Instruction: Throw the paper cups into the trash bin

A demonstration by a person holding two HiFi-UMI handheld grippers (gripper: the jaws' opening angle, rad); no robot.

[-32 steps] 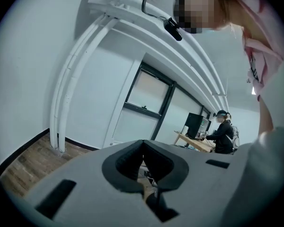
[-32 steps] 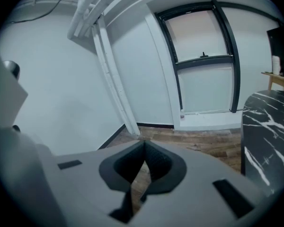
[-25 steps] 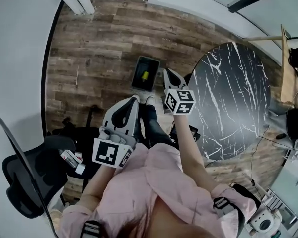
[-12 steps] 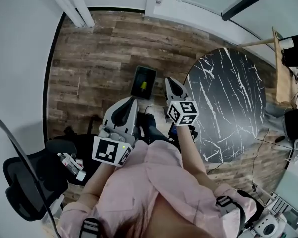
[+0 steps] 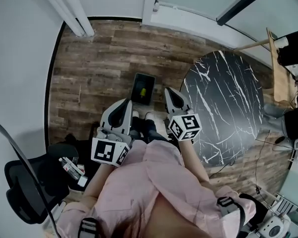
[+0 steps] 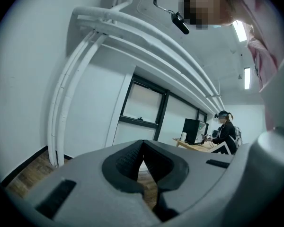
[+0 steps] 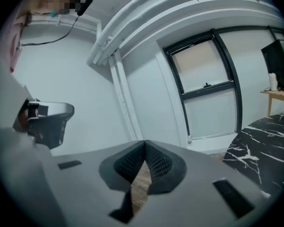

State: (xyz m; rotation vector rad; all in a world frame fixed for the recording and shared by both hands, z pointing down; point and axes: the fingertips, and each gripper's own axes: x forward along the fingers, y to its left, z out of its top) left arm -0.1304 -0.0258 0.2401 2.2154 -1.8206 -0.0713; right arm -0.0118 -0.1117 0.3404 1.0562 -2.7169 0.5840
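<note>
Left gripper (image 5: 125, 104) and right gripper (image 5: 170, 93) both have their tongs together on nothing. The trash bin (image 5: 152, 83) sits on the floor at 12 o'clock, just past their tips. No paper cups show on the black table (image 5: 228, 98) at 3 o'clock, and the yellow item (image 5: 144, 90) in the bin is too small to identify. Cups are likely light, thin and crushable, so pinch the rim wall gently.

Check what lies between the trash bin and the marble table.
Head view: only wood floor between trash bin and marble table, the right tool held above it.
</note>
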